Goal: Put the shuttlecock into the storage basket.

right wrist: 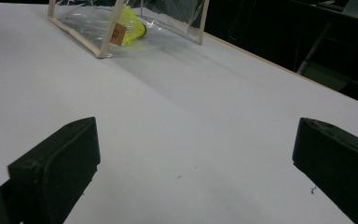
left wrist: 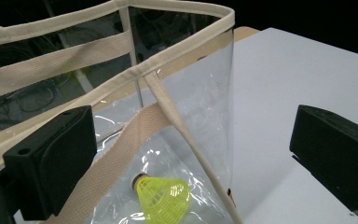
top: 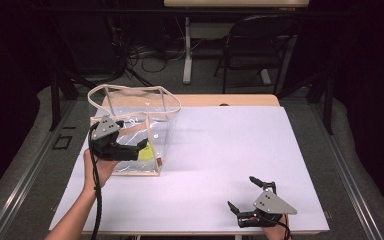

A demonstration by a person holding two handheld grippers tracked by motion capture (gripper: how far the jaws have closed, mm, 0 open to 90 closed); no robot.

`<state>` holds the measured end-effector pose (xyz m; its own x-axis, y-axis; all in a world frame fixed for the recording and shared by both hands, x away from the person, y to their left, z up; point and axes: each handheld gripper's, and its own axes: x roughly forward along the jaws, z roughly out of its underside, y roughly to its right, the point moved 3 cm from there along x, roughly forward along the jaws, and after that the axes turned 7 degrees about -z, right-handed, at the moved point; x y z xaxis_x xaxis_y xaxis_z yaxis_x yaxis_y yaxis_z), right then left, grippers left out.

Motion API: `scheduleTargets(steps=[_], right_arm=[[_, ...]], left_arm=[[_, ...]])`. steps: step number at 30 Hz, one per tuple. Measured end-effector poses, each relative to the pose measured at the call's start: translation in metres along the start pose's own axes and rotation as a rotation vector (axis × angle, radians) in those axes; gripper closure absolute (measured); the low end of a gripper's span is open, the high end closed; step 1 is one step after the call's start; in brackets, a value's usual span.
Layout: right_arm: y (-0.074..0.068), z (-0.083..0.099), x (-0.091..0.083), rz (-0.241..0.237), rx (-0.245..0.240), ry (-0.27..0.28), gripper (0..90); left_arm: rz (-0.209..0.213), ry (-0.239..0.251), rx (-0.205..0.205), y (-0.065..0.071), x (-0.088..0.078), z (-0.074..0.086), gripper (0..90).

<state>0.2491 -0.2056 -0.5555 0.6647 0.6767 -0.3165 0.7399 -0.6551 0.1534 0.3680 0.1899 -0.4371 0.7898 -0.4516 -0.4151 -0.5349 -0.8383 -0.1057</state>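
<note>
A clear plastic bag (top: 130,107) with cream trim stands open on the left of the white table (top: 220,150). A yellow shuttlecock (top: 145,151) lies on the bag's floor. My left gripper (top: 137,147) hovers at the bag's near side, open and holding nothing. In the left gripper view the bag's corner (left wrist: 186,93) and cream strap (left wrist: 121,149) rise between the wide-apart jaws, with the shuttlecock (left wrist: 163,198) below. My right gripper (top: 241,191) rests open near the table's front right edge. Its view looks across bare table to the bag (right wrist: 88,23) and shuttlecock (right wrist: 133,23).
A small orange tag (right wrist: 116,32) sits on the bag's lower front corner. Beyond the table's wooden far edge (top: 230,100) stand a dark chair (top: 260,40) and a table leg (top: 187,50) among floor cables.
</note>
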Motion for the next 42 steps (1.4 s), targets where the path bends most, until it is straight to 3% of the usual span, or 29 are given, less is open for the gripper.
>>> scheduleTargets(steps=[17, 25, 34, 42], right_arm=[[0.0, 0.0, 0.0, 0.002, -0.002, -0.003, 0.3], [0.0, 0.0, 0.0, 0.002, -0.003, -0.003, 0.4], [-0.001, 0.0, -0.001, 0.003, -0.002, -0.004, 0.4], [-0.001, 0.0, -0.001, 0.001, -0.002, -0.004, 0.4]], left_arm=[[0.044, 0.015, 0.009, 0.016, -0.004, 0.027, 0.0], [0.07, 0.046, 0.016, 0.023, -0.01, 0.038, 0.0], [0.115, 0.07, 0.0, 0.032, -0.016, 0.059, 0.0], [0.114, 0.103, -0.024, 0.037, -0.024, 0.082, 0.0]])
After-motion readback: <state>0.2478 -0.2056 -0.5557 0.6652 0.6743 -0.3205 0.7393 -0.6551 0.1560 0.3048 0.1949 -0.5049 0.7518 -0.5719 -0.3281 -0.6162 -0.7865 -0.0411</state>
